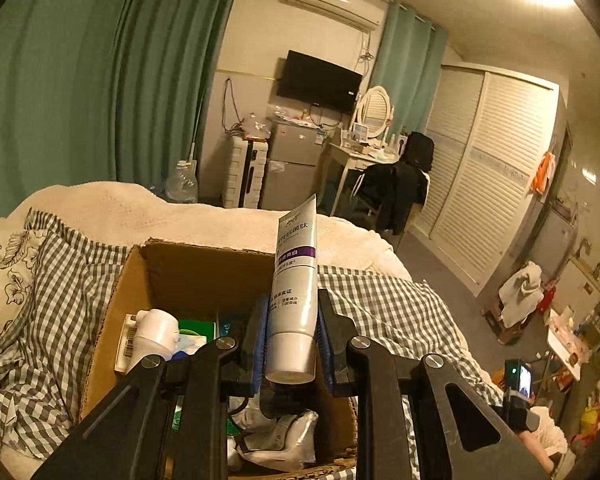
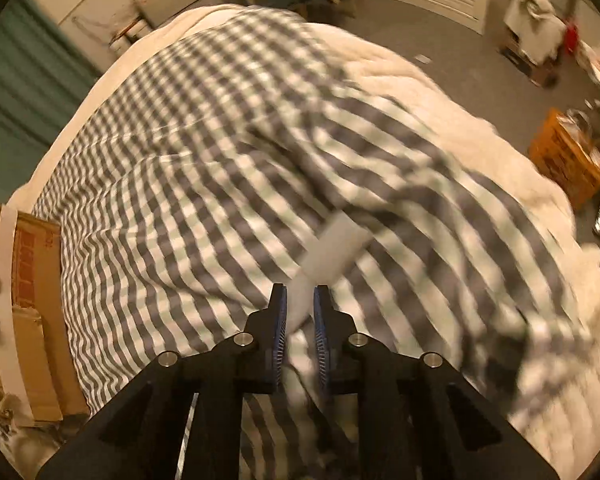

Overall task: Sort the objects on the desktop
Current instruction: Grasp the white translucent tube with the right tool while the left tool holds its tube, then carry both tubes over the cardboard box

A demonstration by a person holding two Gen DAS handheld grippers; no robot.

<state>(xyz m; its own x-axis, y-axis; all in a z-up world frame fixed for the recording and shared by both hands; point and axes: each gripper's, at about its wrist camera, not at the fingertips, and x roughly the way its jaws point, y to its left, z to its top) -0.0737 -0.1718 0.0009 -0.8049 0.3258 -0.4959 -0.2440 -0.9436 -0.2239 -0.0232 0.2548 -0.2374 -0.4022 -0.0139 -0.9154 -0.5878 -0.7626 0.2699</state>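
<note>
A white-and-silver toothpaste tube [image 1: 296, 264] with a purple band stands cap-down between the blue pads of my left gripper [image 1: 294, 296], which is shut on it. It hangs above an open cardboard box [image 1: 188, 268] on the bed that holds a white bottle [image 1: 156, 332], a green pack and white pouches. In the blurred right wrist view, my right gripper [image 2: 300, 292] points down at the checked blanket [image 2: 204, 184]. A pale oblong object [image 2: 332, 248] lies on the blanket, its near end between the pads, which seem to press on it.
The box [image 2: 32, 280] shows at the left edge of the right wrist view. Around the bed are a green curtain [image 1: 80, 80], a fridge [image 1: 292, 160], a desk with a chair [image 1: 384, 184], a louvred wardrobe [image 1: 488, 184] and floor clutter [image 1: 520, 300].
</note>
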